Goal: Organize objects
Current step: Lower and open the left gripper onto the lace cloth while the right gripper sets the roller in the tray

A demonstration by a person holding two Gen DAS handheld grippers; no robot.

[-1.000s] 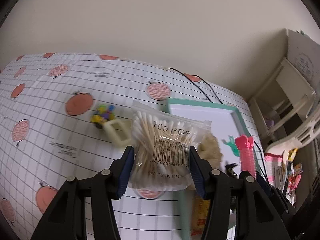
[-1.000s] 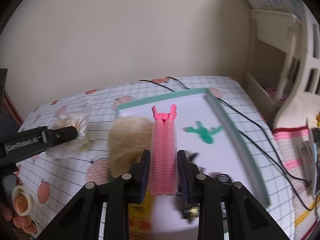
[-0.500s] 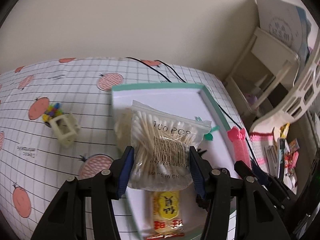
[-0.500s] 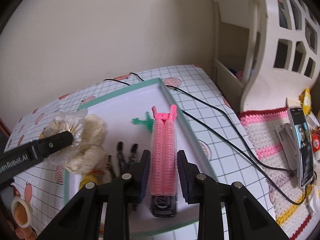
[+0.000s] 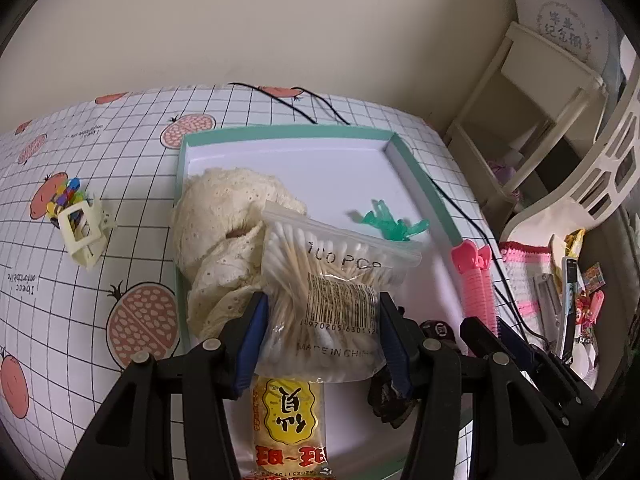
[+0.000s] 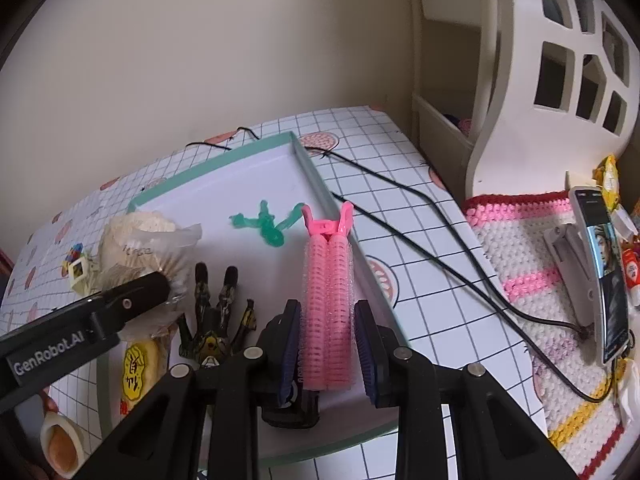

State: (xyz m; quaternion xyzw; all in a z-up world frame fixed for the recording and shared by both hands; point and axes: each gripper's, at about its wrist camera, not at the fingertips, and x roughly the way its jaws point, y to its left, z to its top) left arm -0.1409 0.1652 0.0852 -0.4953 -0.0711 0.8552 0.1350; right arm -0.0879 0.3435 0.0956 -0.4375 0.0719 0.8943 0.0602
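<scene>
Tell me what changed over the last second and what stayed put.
Both tools swung from the tablecloth side to over the green tray. The left tool carried the cotton swab bag above the snack packet; the right tool brought the pink hair roller clip toward the tray's right edge. Both grips are unchanged; nothing was released. The tray items stayed put.

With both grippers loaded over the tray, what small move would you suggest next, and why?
Probably lower the right gripper and release the pink hair roller clip: it hangs over bare floor of the tray, while the left gripper holds the cotton swab bag.
</scene>
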